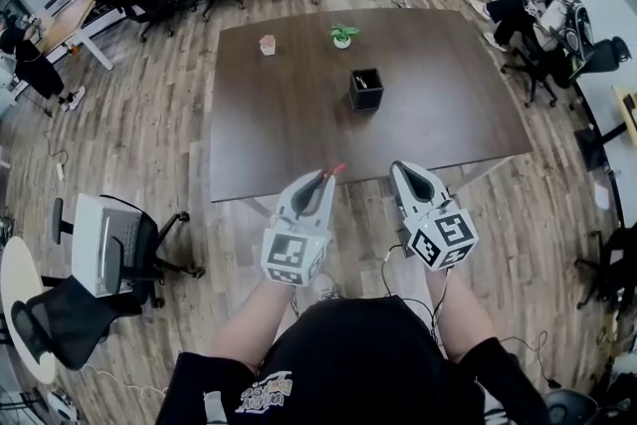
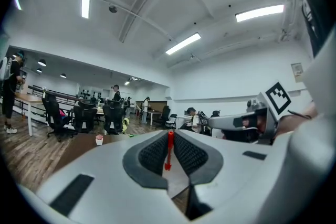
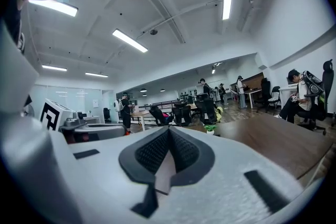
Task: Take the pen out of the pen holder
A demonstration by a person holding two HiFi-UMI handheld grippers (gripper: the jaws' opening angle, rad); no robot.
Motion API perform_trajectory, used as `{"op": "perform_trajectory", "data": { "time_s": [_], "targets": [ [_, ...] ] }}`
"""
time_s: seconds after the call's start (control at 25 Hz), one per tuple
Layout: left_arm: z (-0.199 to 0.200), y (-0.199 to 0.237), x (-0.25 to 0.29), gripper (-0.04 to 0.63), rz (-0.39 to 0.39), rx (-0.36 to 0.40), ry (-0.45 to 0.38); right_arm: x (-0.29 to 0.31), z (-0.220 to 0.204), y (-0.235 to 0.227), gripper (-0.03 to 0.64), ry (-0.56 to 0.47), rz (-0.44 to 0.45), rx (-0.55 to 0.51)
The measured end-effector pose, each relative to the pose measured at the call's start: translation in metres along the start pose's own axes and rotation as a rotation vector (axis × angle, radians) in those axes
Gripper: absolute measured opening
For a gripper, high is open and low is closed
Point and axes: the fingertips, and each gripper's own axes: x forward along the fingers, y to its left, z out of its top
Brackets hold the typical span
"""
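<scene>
Pen (image 2: 169,150), red, sits clamped between the jaws of the left gripper (image 1: 320,179), above the near edge of the table (image 1: 289,124), well apart from the black pen holder (image 1: 365,90). Right gripper (image 1: 403,170): jaws fully together, nothing held.

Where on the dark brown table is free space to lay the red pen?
Bare: the near strip of the dark brown table, between its front edge and the black square pen holder. Busier: the far edge, with a potted green plant and a pink pot.
</scene>
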Motion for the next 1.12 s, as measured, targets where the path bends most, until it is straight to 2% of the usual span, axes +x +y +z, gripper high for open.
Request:
{"op": "perform_trajectory", "data": {
  "time_s": [0.28, 0.68, 1.12],
  "targets": [
    [0.002, -0.06, -0.022, 0.029, 0.078, -0.018, -0.005, -0.065, 0.005, -0.008, 0.005, 0.005, 0.061, -0.038],
    [-0.002, -0.153, -0.051, 0.029, 0.155, 0.009, -0.001, -0.15, -0.001, -0.02, 0.005, -0.001, 0.152, -0.04],
    [-0.005, -0.207, -0.058, 0.029, 0.166, 0.031, 0.003, -0.199, -0.01, -0.036, 0.005, -0.003, 0.166, -0.02]
  ]
}}
